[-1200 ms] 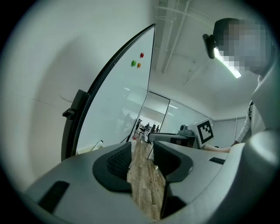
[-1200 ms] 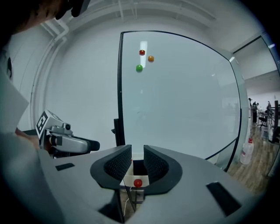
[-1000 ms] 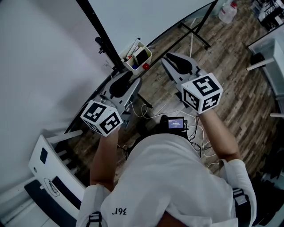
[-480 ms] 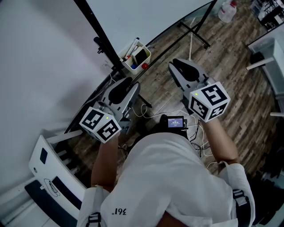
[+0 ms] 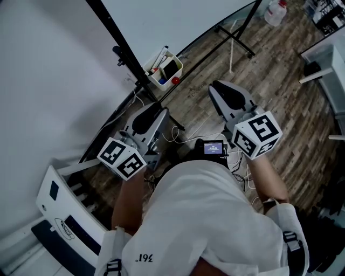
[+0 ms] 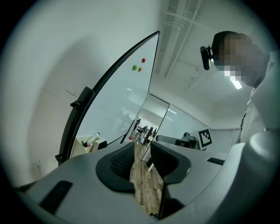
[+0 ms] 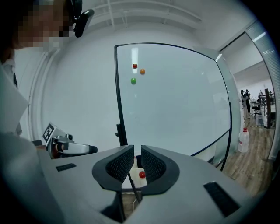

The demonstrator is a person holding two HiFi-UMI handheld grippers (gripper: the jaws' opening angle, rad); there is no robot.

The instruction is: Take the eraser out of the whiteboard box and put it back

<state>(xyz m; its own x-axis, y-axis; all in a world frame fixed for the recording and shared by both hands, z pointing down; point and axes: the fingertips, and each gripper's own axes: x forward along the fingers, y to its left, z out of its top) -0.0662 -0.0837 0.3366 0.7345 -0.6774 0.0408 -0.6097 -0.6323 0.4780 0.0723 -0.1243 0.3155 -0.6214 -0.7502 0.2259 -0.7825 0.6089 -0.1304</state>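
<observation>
Eraser (image 5: 171, 68): dark block, seemingly upright in whiteboard box (image 5: 168, 82), upper centre of head view.
Left gripper (image 5: 159, 103): nearer, just below box; jaws spread, just been closing, empty.
Right gripper (image 5: 214, 87): lower right of box, aimed at it; jaws narrowly apart, just been closing, empty.

A white jug (image 5: 276, 12) stands on the wood-plank floor (image 5: 280, 81), well apart from a small lit screen (image 5: 214, 148)

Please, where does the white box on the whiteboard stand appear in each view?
Head view: white box upper centre, beside the black frame.
Left gripper view: lower left, left of the fingers.
Right gripper view: bottom centre, in the gap between the fingers.
Shared landmark: the whiteboard's black frame.
</observation>
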